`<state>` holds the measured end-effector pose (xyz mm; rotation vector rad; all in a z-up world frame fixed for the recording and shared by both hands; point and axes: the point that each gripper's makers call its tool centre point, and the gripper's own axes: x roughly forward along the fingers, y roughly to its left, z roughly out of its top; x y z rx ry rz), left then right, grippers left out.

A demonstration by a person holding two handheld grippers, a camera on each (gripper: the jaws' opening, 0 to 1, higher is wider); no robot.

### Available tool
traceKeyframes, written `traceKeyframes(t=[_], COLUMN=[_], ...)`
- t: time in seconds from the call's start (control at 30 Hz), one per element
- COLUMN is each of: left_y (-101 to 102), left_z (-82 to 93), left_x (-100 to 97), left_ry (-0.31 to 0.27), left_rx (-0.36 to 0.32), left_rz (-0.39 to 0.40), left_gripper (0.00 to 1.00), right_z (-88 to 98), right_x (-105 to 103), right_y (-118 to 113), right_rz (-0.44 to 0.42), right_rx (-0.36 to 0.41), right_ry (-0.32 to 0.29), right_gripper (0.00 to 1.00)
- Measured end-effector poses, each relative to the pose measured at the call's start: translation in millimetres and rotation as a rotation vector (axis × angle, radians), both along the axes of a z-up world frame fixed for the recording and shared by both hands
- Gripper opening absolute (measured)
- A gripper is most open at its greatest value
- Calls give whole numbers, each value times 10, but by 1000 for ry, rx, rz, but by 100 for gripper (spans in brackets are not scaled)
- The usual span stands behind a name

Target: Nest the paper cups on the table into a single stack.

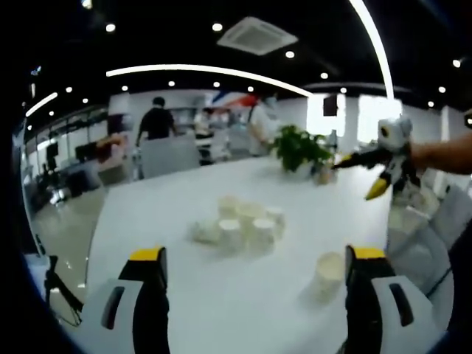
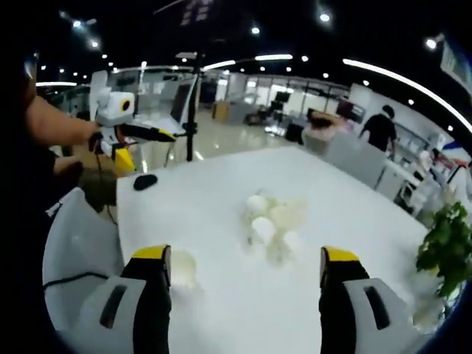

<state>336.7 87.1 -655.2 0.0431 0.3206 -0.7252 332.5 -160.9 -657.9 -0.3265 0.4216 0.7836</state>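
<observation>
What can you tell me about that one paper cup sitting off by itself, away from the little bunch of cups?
The lone paper cup is pale cream, looks like thin paper and is blurred. It seems to stand upright on the white table, mouth up, apart from the cluster of cups nearer the middle. Nothing touches it but the table. In the left gripper view it sits just inside the right jaw of the left tongs; in the right gripper view it is beside the left jaw of the right tongs. Both tongs are open, holding nothing.
</observation>
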Motion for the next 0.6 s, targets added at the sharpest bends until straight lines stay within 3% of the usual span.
traceKeyframes(t=[0.13,0.2,0.23,0.27,0.3,0.33,0.4,0.5,0.6], left_y=[5,-16,-36,-14,-24,-7,19,-62,-116], left_z=[-19,-12,-29,-47,-54,-80,-61,-89,-239], left_x=[47,58,58,99,98,91,103,95,110], left_ry=[-2,-5,-24,-74,-70,-30,-38,-44,-52], left_rx=[11,-18,-4,49,31,-1,-12,-19,38], left_rz=[-28,-16,-25,-17,-3,39,91,82,36], left_gripper=[98,98,98,98,98,98,98,98,98], right_z=[-3,-16,-46,-100,-121,-125,-140,-131,-194], right_x=[105,153,167,244,256,267,262,255,260], right_y=[-135,-155,-163,-243,-240,-243,-272,-339,-375], right_rz=[-39,-18,16,-8,-19,-31,-47,-47,-70], right_rx=[46,53,30,-16,9,40,61,90,145], right_ry=[-15,-30,-46,-70,-57,-48,-40,-51,-40], right_gripper=[86,87,88,89,90,91,94,94,93])
